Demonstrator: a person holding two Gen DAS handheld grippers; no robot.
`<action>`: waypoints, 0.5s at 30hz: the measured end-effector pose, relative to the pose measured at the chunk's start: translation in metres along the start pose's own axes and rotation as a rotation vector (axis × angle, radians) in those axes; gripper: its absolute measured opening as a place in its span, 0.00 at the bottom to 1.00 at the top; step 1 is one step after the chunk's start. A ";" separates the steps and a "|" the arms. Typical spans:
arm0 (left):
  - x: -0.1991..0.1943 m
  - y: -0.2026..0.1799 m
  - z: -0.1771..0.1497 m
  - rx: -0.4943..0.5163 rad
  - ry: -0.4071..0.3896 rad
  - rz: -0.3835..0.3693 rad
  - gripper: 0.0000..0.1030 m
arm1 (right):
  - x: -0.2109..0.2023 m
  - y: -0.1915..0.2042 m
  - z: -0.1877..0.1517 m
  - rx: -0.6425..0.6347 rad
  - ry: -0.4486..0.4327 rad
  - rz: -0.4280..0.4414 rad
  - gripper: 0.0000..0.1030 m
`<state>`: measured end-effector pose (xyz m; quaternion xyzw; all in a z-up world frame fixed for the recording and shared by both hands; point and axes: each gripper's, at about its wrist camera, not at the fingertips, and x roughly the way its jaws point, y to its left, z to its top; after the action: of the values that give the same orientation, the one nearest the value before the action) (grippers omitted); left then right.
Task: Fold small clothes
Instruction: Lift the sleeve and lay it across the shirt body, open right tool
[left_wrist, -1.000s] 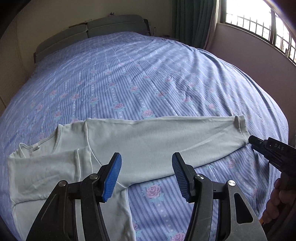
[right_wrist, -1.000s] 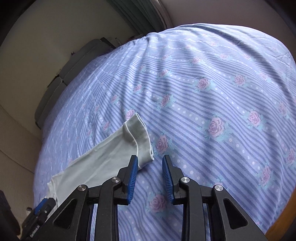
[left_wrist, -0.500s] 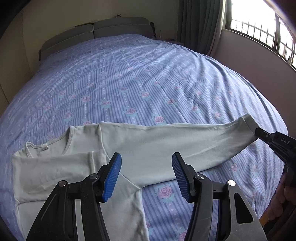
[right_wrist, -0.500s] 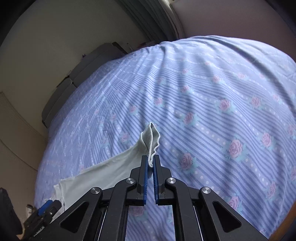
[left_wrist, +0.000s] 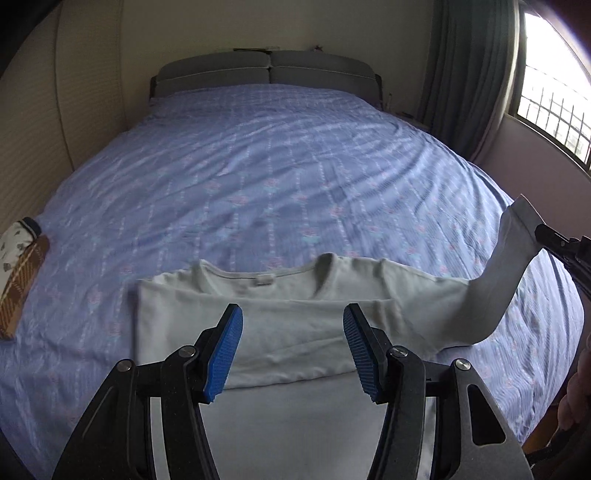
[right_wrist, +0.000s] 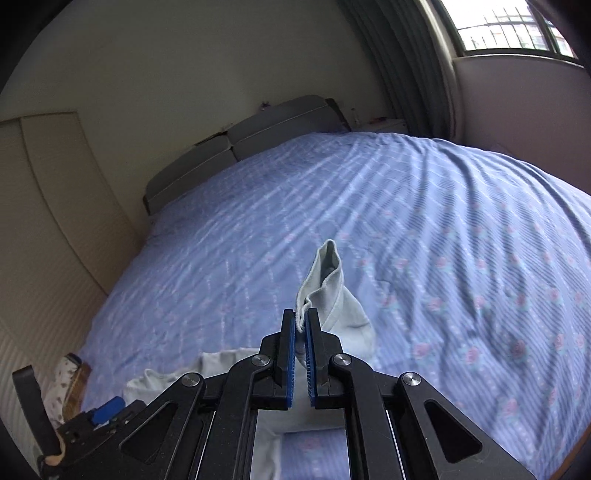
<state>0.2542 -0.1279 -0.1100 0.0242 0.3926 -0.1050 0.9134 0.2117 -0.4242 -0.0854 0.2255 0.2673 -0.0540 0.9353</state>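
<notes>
one sleeve done: the left sleeve (left_wrist: 280, 336) of the pale shirt (left_wrist: 258, 302) already lay folded across the chest, its edge running straight from side to side.
one sleeve in hand: the right sleeve (left_wrist: 506, 280) was raised off the bed, its cuff (right_wrist: 325, 280) pinched between the blue pads (right_wrist: 291, 350) of the right gripper (right_wrist: 301, 332), which was clamped narrowly on the hem.
left gripper: the left gripper (left_wrist: 291, 354) hovered above the chest of the shirt with its jaws set wide apart and nothing between them.
where the shirt was: near the foot edge of the bed (left_wrist: 295, 166), collar (left_wrist: 264, 275) pointing toward the headboard (left_wrist: 266, 70), lower body running under the left gripper and out of view.
other items: a small patterned garment (left_wrist: 18, 266) lay well apart at the left edge of the bed, apparently waiting its turn.
judged progress: roughly the early middle of the fold for this shirt.
left to do: the raised sleeve had yet to be laid across the chest, and after that the body likely needed folding from hem toward collar.
uncertain: the state of the hem could not be told, since it was hidden.
</notes>
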 end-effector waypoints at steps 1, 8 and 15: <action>-0.006 0.017 -0.001 -0.013 -0.008 0.014 0.54 | 0.004 0.016 -0.003 -0.017 0.006 0.018 0.06; -0.028 0.114 -0.021 -0.108 -0.017 0.091 0.55 | 0.040 0.135 -0.040 -0.136 0.061 0.150 0.06; -0.038 0.182 -0.047 -0.157 -0.012 0.157 0.55 | 0.088 0.235 -0.103 -0.258 0.159 0.228 0.06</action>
<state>0.2337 0.0625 -0.1214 -0.0176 0.3911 -0.0022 0.9202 0.2899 -0.1669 -0.1168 0.1362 0.3177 0.1048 0.9325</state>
